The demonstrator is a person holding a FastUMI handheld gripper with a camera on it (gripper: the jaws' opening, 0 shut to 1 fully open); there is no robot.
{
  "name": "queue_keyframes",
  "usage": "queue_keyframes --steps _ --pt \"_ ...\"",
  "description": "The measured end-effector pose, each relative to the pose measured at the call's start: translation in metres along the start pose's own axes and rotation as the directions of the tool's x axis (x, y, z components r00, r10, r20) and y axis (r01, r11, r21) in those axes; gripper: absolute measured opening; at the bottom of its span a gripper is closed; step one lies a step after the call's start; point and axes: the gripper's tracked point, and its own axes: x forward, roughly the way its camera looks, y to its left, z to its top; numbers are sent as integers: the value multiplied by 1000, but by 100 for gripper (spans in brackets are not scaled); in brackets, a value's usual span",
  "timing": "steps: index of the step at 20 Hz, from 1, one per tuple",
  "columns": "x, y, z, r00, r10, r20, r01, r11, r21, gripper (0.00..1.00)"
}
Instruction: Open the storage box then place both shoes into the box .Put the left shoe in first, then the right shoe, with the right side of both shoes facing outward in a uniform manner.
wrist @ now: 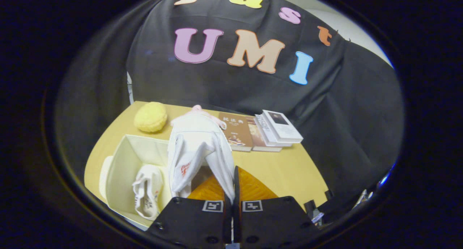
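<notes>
Shoe (197, 144) pinched in gripper (231, 198) — above open box (123, 169) on tan table (285, 169).

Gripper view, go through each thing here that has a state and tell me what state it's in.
gripper: shut on the held shoe's edge
held shoe: lifted, hanging above the box
storage box: open
shoe in box: lying inside on the bottom
books: closed, lying beyond the fingers
yellow ball: resting on the table behind the box

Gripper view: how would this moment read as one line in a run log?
storage box: open | first shoe: inside | second shoe: pinched in gripper jaws, beside box | step: place it
</notes>
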Motion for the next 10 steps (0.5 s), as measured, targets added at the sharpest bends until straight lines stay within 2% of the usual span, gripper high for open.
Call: queue_keyframes --steps 4,10 --pt "19 53 -10 993 107 -50 -104 992 71 5" --pt "43 81 -49 975 147 -164 -142 989 44 6"
